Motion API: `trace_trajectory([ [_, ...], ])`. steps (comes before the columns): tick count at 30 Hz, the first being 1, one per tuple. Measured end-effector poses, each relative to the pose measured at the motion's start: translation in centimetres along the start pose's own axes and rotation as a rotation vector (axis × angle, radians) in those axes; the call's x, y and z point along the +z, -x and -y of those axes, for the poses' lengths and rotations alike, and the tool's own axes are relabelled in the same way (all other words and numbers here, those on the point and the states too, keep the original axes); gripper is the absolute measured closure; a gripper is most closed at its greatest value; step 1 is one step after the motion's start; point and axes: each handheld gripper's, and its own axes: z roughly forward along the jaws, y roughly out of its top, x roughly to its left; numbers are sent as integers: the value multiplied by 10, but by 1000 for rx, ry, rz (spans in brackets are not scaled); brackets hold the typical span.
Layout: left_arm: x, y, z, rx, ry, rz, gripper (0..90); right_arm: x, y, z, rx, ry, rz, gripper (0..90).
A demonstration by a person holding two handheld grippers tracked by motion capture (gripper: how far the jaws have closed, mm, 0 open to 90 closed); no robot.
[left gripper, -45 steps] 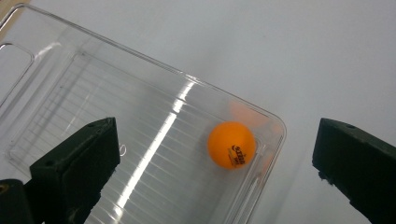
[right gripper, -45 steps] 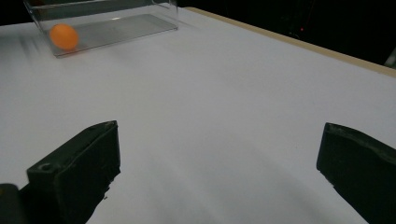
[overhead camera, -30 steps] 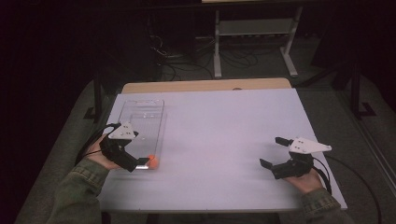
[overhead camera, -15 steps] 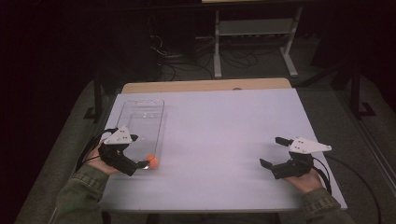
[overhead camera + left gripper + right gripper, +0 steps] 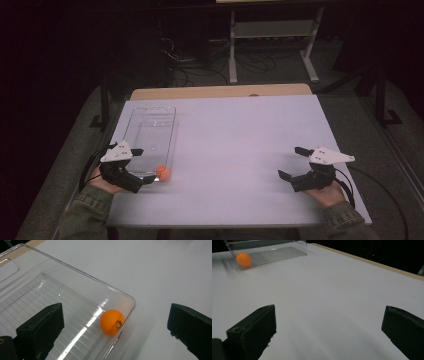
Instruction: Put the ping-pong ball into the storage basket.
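high view: an orange ball (image 5: 162, 173) lies inside a clear tray (image 5: 150, 125), pressed into the tray's near right corner. the tray runs lengthwise along the left edge of the white table (image 5: 240, 150), its far end short of the far left corner. the left gripper (image 5: 142, 165) sits at the near left corner, jaws spread wide and holding nothing; in the left gripper view one jaw stands over the tray floor and the other over bare table outside the wall, with the ball between them. the right gripper (image 5: 292, 162) rests near the near right corner, jaws also spread and empty, well apart from the tray. between the tray's right wall and the right gripper the table is bare out to the far edge.
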Motion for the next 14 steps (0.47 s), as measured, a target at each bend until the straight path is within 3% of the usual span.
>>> trace_trajectory([
  [8, -4, 6, 3, -11, 74, 0, 4, 0, 0, 0, -1, 2, 3, 0],
  [14, -4, 8, 6, -12, 93, -9, 4, 0, 0, 0, 1, 0, 5, 0],
])
